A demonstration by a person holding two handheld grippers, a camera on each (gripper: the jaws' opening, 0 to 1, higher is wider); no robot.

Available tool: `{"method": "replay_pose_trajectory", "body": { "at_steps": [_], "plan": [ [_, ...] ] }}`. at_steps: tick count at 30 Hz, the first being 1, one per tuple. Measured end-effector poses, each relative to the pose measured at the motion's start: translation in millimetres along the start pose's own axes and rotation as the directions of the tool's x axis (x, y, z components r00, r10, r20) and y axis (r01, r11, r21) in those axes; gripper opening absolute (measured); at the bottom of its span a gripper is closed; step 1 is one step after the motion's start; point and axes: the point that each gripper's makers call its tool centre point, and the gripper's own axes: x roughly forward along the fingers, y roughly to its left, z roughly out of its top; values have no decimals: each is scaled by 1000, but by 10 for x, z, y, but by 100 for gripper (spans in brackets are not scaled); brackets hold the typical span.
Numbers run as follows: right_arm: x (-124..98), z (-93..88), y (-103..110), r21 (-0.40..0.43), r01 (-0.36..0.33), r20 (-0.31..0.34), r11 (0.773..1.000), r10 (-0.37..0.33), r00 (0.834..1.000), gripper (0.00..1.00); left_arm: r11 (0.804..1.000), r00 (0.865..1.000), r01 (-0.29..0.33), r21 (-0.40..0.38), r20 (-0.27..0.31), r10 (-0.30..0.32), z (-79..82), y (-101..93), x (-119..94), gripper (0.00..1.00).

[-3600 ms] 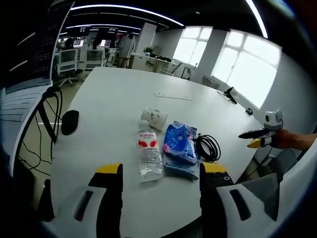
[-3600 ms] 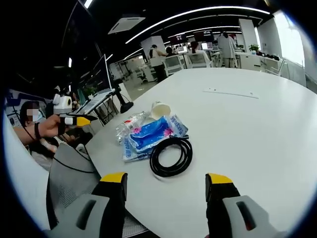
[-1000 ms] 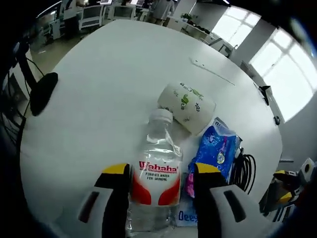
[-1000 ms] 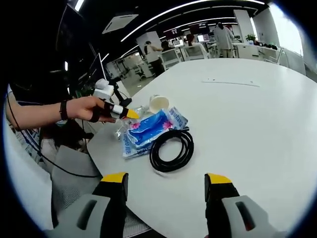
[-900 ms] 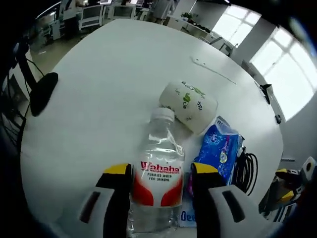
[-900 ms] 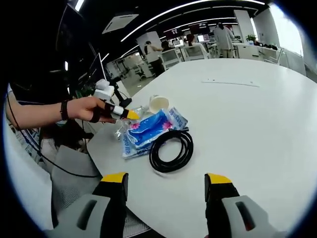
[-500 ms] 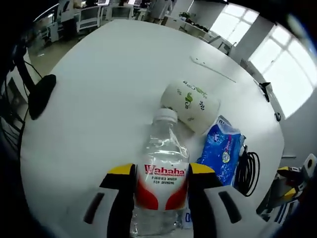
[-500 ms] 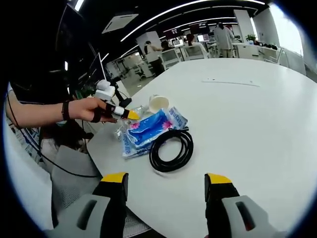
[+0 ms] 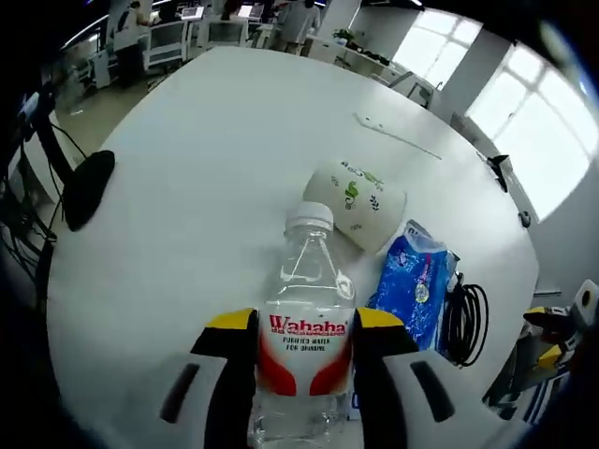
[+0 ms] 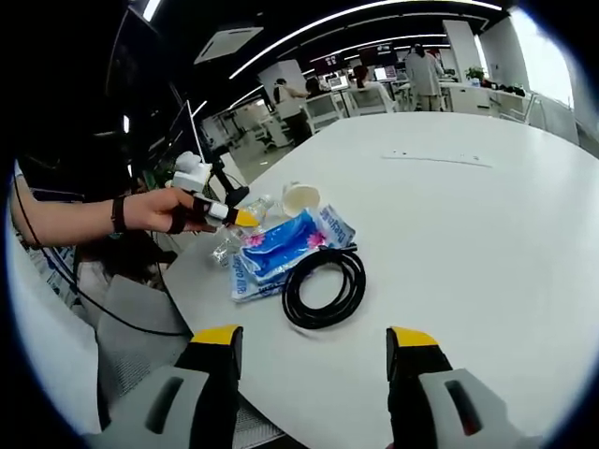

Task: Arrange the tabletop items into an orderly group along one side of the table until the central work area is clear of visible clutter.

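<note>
A clear water bottle (image 9: 306,309) with a red and white label lies between the jaws of my left gripper (image 9: 305,323), which press on its sides. From the right gripper view, a hand holds that left gripper (image 10: 239,217) over the bottle (image 10: 234,245). A paper cup (image 9: 354,204) lies on its side just past the bottle's cap. A blue packet (image 9: 416,285) and a black cable coil (image 9: 468,313) lie to the right. My right gripper (image 10: 314,341) stands open above the table's near edge, short of the cable coil (image 10: 323,285).
The white table (image 10: 468,243) stretches far beyond the items. A black mouse (image 9: 86,187) sits near the left edge. A thin white strip (image 9: 398,136) lies farther back. A grey chair (image 10: 131,337) stands by the table's edge.
My left gripper came down from a distance over the bottle and its jaws closed in on the bottle's sides. The right gripper has stayed in place.
</note>
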Motion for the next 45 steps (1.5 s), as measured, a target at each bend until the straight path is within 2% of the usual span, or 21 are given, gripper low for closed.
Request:
{"method": "replay_pose_trajectory", "body": {
  "at_steps": [8,18,28,32,34,45],
  "plan": [
    [38,17,39,-10,-14,5,1000,14,1000,64,998,999,6,59,50,-9,44,-48,-147,39],
    [-15,19,62,-13,-14,15,1000,14,1000,63,998,996,-1,65,95,-5,22,-91,-402,39],
    [-76,-21,79,-17,-11,18,1000,11,1000,63,995,993,-13,97,117,1,63,84,-447,39],
    [-84,-30,84,-14,-11,22,1000,12,1000,63,994,991,-27,110,134,12,-37,10,-548,38],
    [-83,-41,93,-15,-13,22,1000,13,1000,63,993,990,-35,110,143,19,-4,62,-562,38],
    [-88,-62,138,-22,-23,30,999,24,999,63,989,978,-67,132,203,39,-94,97,-664,38]
  ]
}}
